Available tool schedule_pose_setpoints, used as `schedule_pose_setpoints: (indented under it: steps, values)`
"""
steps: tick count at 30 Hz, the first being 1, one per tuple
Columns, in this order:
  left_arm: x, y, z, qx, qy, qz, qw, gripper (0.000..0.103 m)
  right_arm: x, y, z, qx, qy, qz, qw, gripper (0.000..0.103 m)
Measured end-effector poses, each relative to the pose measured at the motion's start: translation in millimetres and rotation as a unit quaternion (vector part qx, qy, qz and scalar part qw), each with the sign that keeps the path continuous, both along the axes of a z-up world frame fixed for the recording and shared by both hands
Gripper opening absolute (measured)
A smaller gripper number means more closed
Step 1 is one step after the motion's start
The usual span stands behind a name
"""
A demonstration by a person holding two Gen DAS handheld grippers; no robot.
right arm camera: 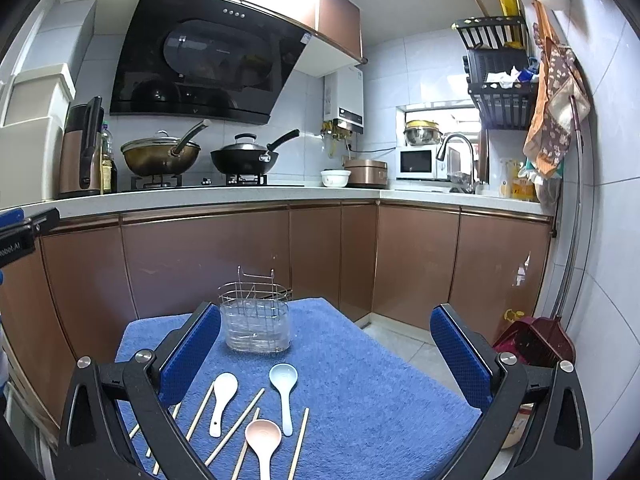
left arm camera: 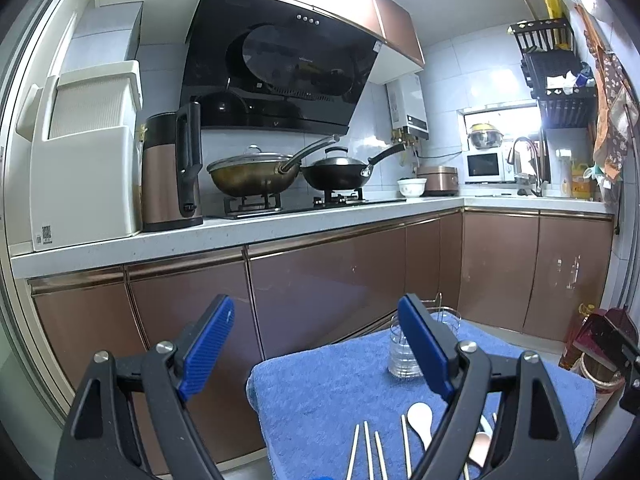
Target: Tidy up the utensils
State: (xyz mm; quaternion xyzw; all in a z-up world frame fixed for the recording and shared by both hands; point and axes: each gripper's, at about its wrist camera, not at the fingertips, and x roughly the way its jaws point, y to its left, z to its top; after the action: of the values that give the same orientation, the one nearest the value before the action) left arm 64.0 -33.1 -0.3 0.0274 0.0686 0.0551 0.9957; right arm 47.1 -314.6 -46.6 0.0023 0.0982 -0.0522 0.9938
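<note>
A wire utensil holder in a clear plastic base [right arm camera: 255,322] stands upright at the far edge of a blue towel [right arm camera: 360,384]. On the towel lie a white spoon [right arm camera: 222,398], a light blue spoon [right arm camera: 283,392], a pink spoon [right arm camera: 262,440] and several wooden chopsticks [right arm camera: 236,426]. My right gripper [right arm camera: 324,354] is open and empty above the towel. My left gripper [left arm camera: 316,350] is open and empty, held above the towel's left part; the holder [left arm camera: 404,354], the white spoon [left arm camera: 421,420] and chopsticks [left arm camera: 368,452] show below it.
Brown cabinets [right arm camera: 208,256] under a white counter [right arm camera: 224,194] stand behind the towel table. Two woks [right arm camera: 244,158], a kettle [right arm camera: 82,148], a bowl [right arm camera: 335,178] and a microwave [right arm camera: 420,162] are on the counter. A dark red dustpan [right arm camera: 536,340] stands on the floor at right.
</note>
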Motion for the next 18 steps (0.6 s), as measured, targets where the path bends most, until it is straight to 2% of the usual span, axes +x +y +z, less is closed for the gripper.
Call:
schedule_pose_setpoints:
  steps: [18]
  values:
    - [0.3,7.6,-1.8,-0.022,0.006,0.013,0.9997,0.083,-2.0,-1.3,4.0,0.008,-0.007,0.001,1.000,0.103]
